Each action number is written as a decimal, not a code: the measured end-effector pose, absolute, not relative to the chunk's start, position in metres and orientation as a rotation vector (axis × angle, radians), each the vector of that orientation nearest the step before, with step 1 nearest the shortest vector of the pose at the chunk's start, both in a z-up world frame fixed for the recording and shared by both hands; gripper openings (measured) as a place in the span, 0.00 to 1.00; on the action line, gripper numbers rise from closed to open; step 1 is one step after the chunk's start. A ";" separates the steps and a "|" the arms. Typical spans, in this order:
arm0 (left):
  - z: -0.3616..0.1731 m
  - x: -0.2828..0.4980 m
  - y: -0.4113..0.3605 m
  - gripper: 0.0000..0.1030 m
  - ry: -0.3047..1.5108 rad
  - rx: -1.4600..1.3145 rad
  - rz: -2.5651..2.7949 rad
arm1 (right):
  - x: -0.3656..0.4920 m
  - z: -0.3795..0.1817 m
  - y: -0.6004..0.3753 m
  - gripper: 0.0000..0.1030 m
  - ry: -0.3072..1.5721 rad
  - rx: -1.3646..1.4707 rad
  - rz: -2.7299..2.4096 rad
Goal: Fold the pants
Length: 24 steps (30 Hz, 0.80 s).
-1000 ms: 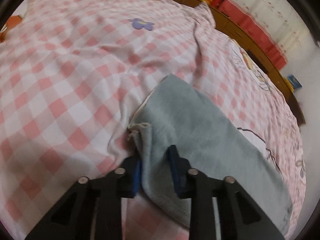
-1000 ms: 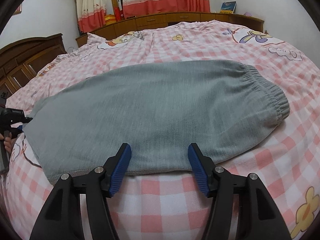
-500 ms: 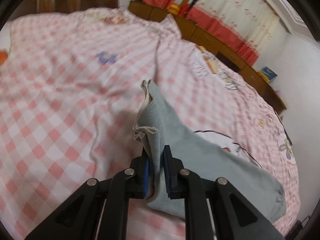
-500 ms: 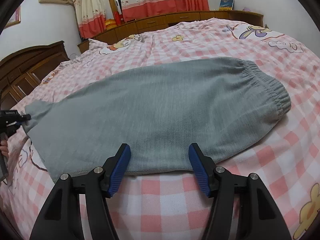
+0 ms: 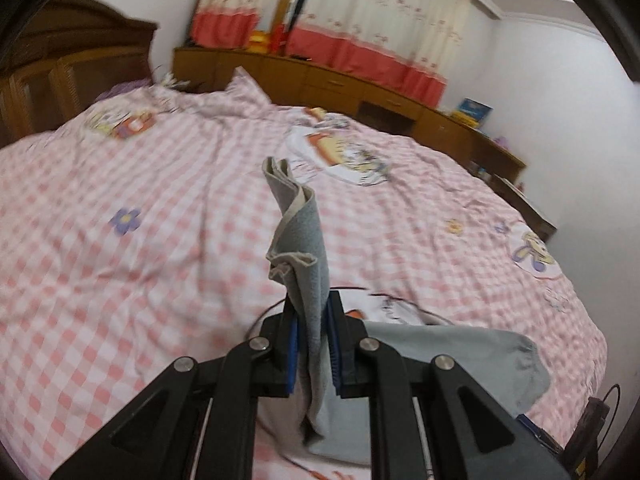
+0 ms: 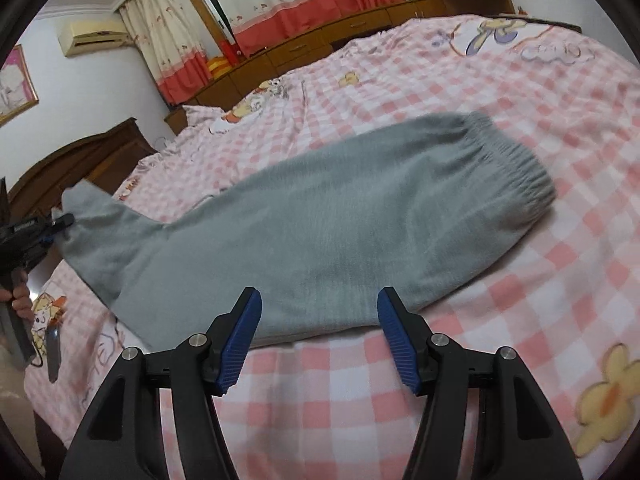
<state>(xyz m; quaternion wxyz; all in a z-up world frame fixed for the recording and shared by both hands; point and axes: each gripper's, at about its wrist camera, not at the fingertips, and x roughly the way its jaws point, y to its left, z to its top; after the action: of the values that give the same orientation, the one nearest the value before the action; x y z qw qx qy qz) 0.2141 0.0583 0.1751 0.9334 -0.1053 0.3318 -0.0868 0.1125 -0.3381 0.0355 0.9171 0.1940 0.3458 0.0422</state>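
Note:
Grey pants (image 6: 340, 220) lie lengthwise on the pink checked bed (image 6: 520, 80), with the elastic waistband (image 6: 516, 168) at the right. My left gripper (image 5: 313, 320) is shut on the leg end (image 5: 304, 240), which stands up between the blue pads, lifted off the bed. In the right wrist view that left gripper (image 6: 60, 222) shows at the far left, pinching the raised leg end. My right gripper (image 6: 318, 320) is open just above the pants' near edge, with nothing pressed between its fingers.
A dark wooden headboard (image 5: 60, 80) and a low wooden cabinet (image 5: 340, 84) run along the bed's far side under red and cream curtains (image 5: 360, 20). A person's hand (image 6: 18, 292) holds the left tool by the bed's left edge.
The left gripper's jaws closed onto the leg end and raised it off the bed, rolling as it rose. The right gripper shifted only slightly and stayed open.

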 end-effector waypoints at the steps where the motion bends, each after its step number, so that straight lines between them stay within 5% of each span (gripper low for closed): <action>1: 0.179 0.213 0.052 0.12 0.676 -0.207 -0.191 | 0.109 0.039 -0.338 0.60 0.703 0.390 0.084; 11: 0.191 0.204 -0.037 0.12 0.719 -0.131 -0.356 | 0.089 0.055 -0.343 0.60 0.655 0.377 0.081; 24: 0.110 0.207 -0.156 0.12 0.893 -0.033 -0.460 | 0.077 0.037 -0.365 0.60 0.673 0.411 0.043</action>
<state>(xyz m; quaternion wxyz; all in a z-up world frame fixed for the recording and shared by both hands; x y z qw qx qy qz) 0.2067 -0.1564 0.1102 0.8764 -0.0158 0.4279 -0.2205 0.0772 -0.3647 0.0366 0.9230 0.2003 0.3279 0.0210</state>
